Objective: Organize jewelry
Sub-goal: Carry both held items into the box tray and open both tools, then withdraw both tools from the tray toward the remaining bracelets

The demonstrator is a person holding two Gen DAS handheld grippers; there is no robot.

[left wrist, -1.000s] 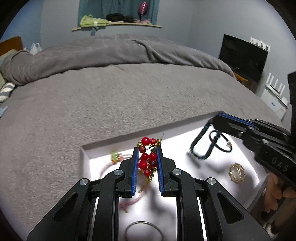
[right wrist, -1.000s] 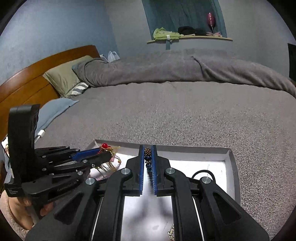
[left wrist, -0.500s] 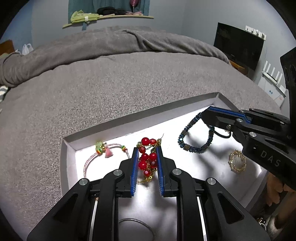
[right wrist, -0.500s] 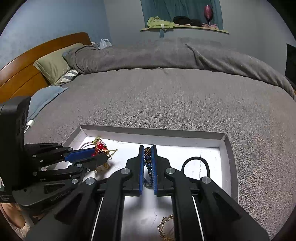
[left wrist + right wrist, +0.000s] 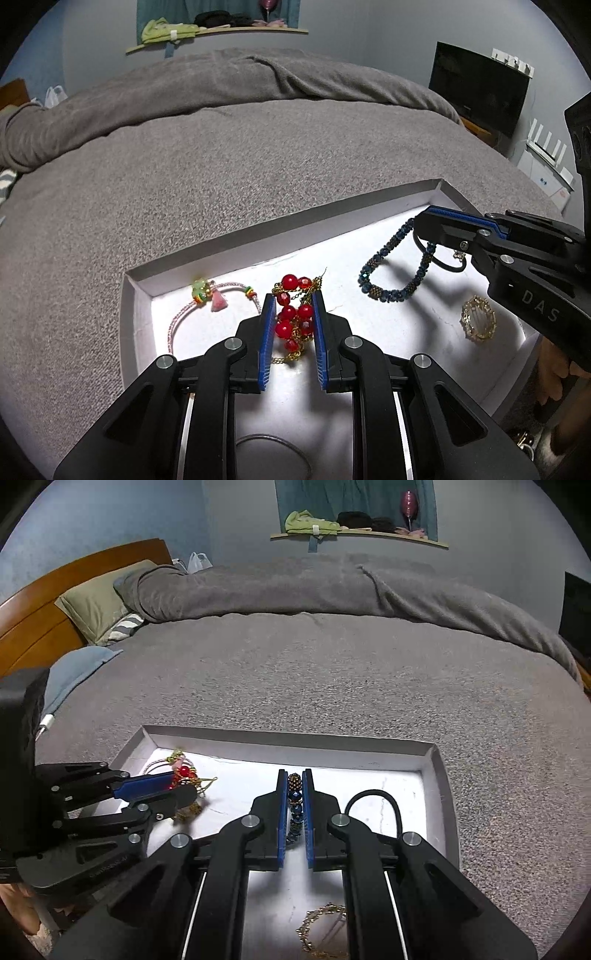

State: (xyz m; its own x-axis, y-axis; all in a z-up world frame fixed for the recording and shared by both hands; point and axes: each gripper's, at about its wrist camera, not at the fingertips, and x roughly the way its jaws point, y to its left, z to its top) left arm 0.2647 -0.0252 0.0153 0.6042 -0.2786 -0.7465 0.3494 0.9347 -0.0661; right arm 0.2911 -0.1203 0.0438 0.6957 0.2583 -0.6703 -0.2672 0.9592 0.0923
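A white shallow tray [image 5: 280, 240] lies on the grey bed. My left gripper [image 5: 293, 306] is shut on a red bead and gold chain bracelet [image 5: 293, 314], low over the tray's middle. My right gripper [image 5: 295, 786] is shut on a blue and gold beaded bracelet [image 5: 295, 794], whose loop hangs down to the tray floor in the left wrist view [image 5: 391, 269]. The right gripper shows in the left wrist view [image 5: 443, 221], the left gripper in the right wrist view [image 5: 166, 786].
In the tray lie a pink cord bracelet with green charm [image 5: 207, 299], a gold ring-shaped piece [image 5: 478, 323], a black hair tie [image 5: 380, 801] and a thin metal bangle [image 5: 273, 454]. The grey blanket [image 5: 221, 166] surrounds the tray. A headboard and pillows [image 5: 92, 605] are far left.
Both grippers have come down towards the tray with their bracelets still held. The blue bracelet's loop now reaches the tray floor. The view has tilted down.
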